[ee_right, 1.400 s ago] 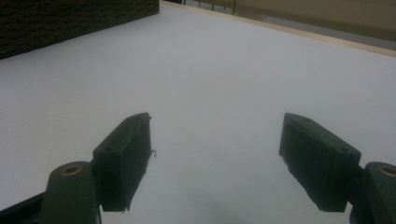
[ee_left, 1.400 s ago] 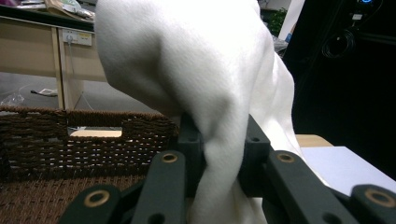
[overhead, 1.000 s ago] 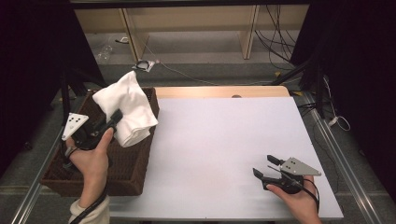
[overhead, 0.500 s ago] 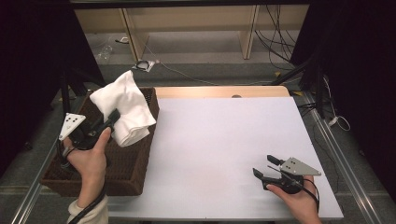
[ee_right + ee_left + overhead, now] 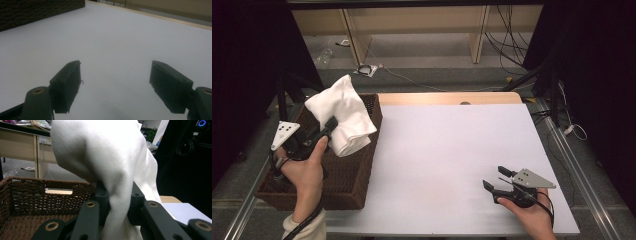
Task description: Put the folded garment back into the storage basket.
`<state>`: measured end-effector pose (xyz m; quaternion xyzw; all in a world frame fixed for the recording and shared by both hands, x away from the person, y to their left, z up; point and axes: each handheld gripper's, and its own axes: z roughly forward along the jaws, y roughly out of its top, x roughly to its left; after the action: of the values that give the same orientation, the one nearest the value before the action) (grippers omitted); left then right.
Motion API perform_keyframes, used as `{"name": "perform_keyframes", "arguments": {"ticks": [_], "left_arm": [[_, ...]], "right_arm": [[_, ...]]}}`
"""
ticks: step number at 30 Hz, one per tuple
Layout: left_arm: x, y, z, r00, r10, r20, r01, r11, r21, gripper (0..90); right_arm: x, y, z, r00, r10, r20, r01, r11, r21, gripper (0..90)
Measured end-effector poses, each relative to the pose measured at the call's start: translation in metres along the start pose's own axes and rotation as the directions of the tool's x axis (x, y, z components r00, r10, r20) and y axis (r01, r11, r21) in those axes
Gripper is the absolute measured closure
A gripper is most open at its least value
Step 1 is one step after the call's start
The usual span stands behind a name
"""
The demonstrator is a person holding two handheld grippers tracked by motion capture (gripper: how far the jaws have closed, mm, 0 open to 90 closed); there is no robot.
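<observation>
White cloth, a soft folded towel point(image 5: 343, 114), hangs pinched between the black jaws of the left gripper point(image 5: 329, 125), which a person's left hand point(image 5: 304, 172) holds above a dark brown woven wicker basket point(image 5: 347, 175). The left gripper view shows its jaws drawn in tight on a narrow fold of the fabric point(image 5: 117, 205), with the bulk of the towel billowing up and ahead of the jaw tips and a tail of it trailing down between them. Seen from the high view, the towel spreads up and away from the gripper, its lower edge draped across the basket's rim on the side nearest the table. The basket's woven wall, with a slot handle point(image 5: 58, 191), stands beyond and below the jaws in the left gripper view.

Well apart from it, on the person's other side, the right gripper point(image 5: 498, 179) sits low at the near edge of a white table top point(image 5: 452, 150), held by the right hand point(image 5: 529, 215). Its jaws are spread wide and hold nothing; the right gripper view shows bare white surface between them point(image 5: 115, 82), and whether the jaws touch that surface cannot be told. The basket's side point(image 5: 37, 10) lies far ahead of those jaws, to their left.
</observation>
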<state>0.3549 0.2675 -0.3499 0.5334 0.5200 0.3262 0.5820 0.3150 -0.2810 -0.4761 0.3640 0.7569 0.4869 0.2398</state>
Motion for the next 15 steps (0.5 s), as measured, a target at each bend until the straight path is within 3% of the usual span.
{"name": "perform_keyframes", "arguments": {"ticks": [15], "left_arm": [[0.0050,0.0018,-0.0022,1.0000,-0.007,-0.006,0.007,1.0000,-0.005,74.5]], "right_arm": [[0.0000,-0.0001,0.0000,1.0000,-0.002,0.000,0.002,1.000,0.003,25.8]]}}
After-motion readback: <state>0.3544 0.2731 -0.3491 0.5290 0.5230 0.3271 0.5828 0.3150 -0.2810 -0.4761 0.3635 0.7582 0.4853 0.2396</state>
